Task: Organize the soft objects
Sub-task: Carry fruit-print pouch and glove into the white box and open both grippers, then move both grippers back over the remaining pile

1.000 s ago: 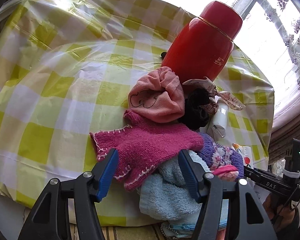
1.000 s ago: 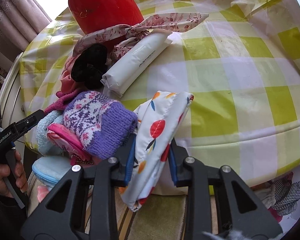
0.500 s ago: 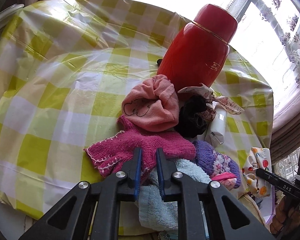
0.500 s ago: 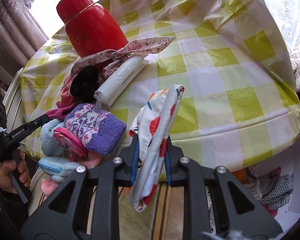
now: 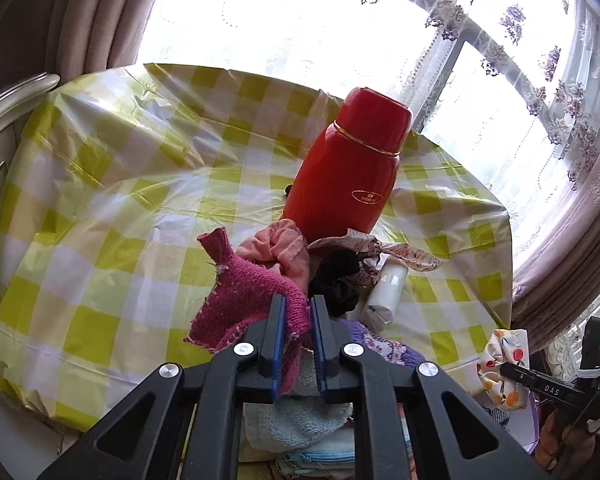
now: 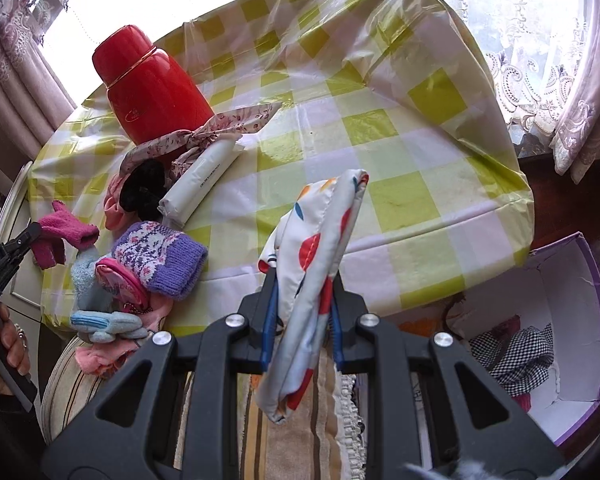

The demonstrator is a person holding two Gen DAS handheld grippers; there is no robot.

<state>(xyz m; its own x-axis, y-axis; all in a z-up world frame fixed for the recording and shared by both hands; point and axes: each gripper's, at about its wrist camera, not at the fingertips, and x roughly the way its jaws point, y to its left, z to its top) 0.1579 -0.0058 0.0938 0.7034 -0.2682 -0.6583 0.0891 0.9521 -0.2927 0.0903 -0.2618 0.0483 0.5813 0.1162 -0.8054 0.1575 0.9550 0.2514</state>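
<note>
Box (image 6: 580,320) beside table (image 6: 380,120), right view only

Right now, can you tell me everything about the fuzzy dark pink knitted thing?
The dark pink knitted piece looks like soft wool, with pale stitching along its edges. The left tongs are shut on its near end and hold it above the pile, so it hangs bunched, one narrow cuff-like end sticking up. It is over the yellow checked tablecloth, in front of the light pink cloth. Whether it touches that cloth I cannot tell.
</note>
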